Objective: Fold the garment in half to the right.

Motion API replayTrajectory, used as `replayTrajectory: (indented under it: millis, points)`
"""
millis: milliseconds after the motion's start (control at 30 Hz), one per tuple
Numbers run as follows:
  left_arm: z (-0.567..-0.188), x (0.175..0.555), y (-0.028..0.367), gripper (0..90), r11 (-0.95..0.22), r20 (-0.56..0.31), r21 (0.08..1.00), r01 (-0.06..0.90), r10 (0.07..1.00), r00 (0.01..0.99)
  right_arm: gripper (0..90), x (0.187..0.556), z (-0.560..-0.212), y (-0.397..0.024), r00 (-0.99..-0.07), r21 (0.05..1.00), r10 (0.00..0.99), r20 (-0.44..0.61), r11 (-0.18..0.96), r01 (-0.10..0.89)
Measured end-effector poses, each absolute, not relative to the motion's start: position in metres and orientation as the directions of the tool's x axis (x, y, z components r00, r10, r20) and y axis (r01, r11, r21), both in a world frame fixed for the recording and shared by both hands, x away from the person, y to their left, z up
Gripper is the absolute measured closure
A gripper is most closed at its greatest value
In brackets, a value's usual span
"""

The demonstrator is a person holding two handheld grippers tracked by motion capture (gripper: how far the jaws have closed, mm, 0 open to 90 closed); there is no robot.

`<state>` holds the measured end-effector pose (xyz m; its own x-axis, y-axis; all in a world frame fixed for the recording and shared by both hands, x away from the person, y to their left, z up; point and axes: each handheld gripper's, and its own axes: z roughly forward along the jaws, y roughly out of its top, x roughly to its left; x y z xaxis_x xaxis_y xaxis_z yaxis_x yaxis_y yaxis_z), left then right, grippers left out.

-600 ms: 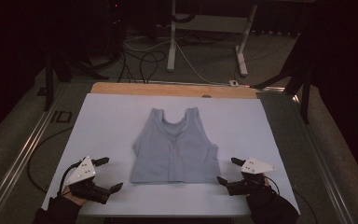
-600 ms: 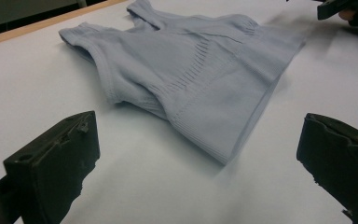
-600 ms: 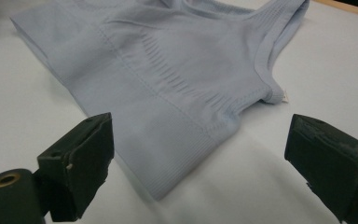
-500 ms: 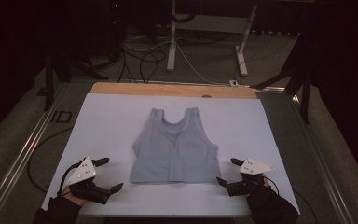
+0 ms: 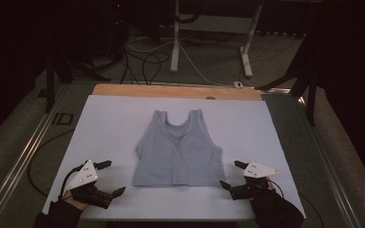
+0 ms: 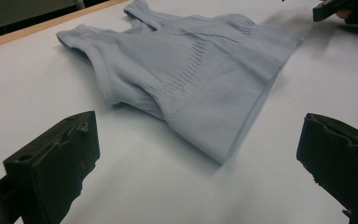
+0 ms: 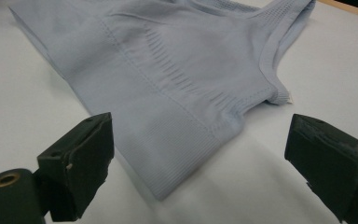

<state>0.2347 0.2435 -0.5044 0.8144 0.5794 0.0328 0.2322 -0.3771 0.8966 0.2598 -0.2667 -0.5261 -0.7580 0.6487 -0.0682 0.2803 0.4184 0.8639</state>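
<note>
Both grippers sit at the near edge of the white sheet [image 5: 104,118], jaws wide and empty: the left gripper [image 5: 108,178] just off the near left hem corner, the right gripper [image 5: 230,175] off the near right one. Between them the pale blue ribbed tank top [image 5: 177,149] lies flat, straps toward the far side. For a clean fold, I'd pinch each hem corner low, catching both layers, and lift evenly

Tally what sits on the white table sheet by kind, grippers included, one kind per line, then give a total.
Light blue tank top: 1
Grippers, both with jaws open and holding nothing: 2, the left gripper and the right gripper
Total: 3
</note>
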Motion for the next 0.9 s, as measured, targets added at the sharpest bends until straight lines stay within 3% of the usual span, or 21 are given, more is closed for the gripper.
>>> replayTrajectory:
  millis: [900]
  points:
    - [-0.488, 0.230, 0.221, 0.4, -0.403, 0.040, 0.886, 0.228, 0.557, 0.830, 8.2, 0.251, -0.502, -0.258, -0.778, 0.850, 0.622, -0.089, 0.455, 0.267]
